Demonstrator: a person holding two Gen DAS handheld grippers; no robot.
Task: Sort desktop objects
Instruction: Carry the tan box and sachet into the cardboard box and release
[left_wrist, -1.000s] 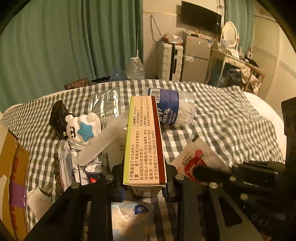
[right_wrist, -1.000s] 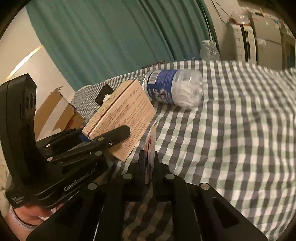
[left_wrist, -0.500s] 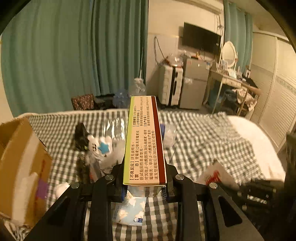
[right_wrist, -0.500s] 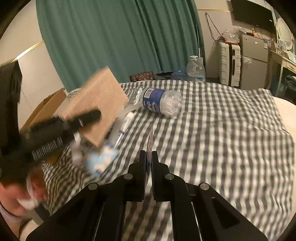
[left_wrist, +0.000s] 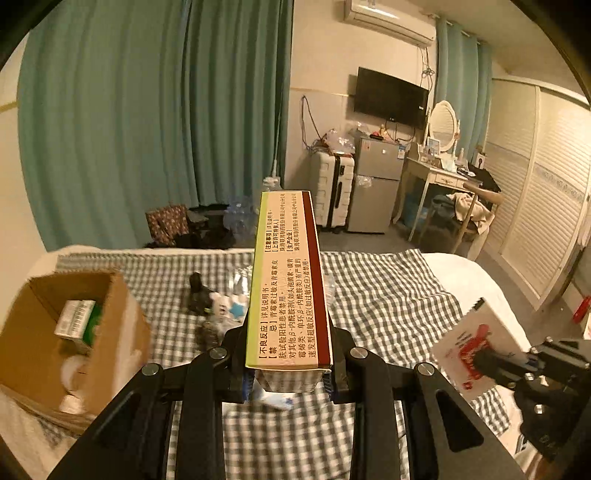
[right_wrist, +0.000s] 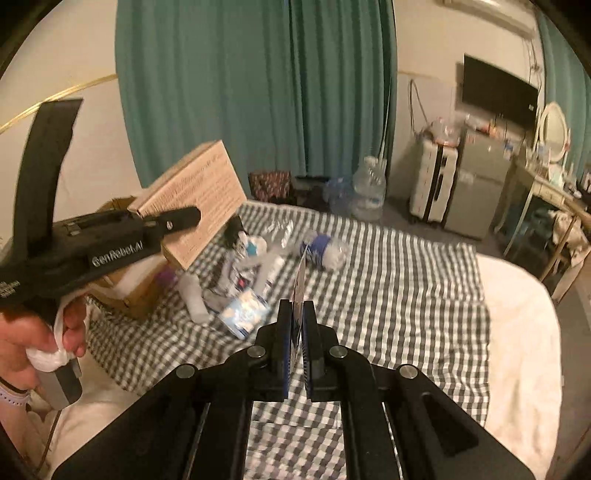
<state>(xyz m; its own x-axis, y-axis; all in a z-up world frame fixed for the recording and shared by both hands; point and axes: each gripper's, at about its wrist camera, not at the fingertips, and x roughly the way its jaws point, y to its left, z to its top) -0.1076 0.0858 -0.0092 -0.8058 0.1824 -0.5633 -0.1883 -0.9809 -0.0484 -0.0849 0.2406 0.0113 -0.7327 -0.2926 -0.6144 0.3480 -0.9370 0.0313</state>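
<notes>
Now, my left gripper (left_wrist: 288, 373): clenched on medicine box (left_wrist: 288, 291)
My right gripper (right_wrist: 294, 345): clenched on flat packet (right_wrist: 300, 280), above checked cloth (right_wrist: 406, 280)

Both the left claw (left_wrist: 290, 363) and right claw (right_wrist: 295, 338) are raised, clamped tight.

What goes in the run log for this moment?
left tongs: shut on medicine box | right tongs: shut on flat packet | cardboard box: open

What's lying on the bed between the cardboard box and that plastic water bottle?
In the right wrist view, a small heap: a bear figure, foil packets and a white tube lie between the cardboard box and the water bottle.
</notes>
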